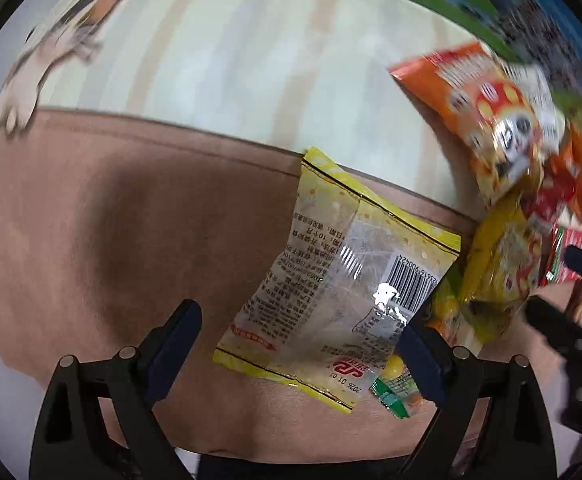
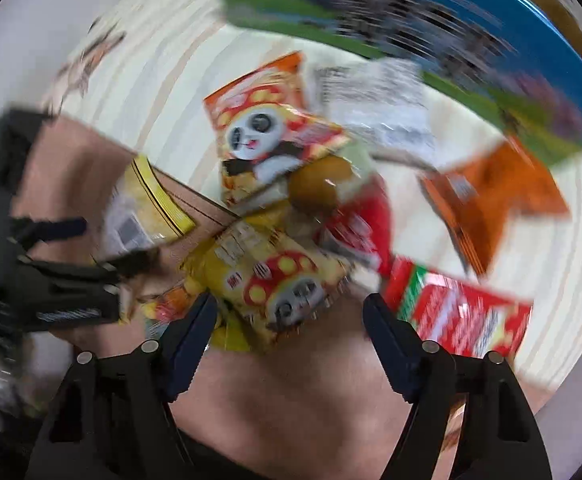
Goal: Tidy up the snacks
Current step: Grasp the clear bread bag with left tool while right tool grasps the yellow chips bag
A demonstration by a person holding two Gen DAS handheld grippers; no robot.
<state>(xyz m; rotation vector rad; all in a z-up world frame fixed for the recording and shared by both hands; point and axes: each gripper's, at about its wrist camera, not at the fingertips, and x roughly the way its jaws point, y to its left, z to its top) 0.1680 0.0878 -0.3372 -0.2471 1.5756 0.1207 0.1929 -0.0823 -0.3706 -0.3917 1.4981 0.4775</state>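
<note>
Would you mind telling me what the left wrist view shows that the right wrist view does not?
Only the left wrist view shows the barcode side of the yellow packet lying between the open left tongs.

Only the right wrist view shows the orange packet, the red-and-green packet and the white printed packet.

Both show the orange panda packet, the yellow panda packet, the brown mat, and the open right tongs.

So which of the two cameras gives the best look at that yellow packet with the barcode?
The left wrist view. There the yellow packet lies back side up on the brown surface, sharp enough to show its barcode and print, between the left tool's open fingers. The right wrist view shows only a blurred corner of it at the left.
</note>
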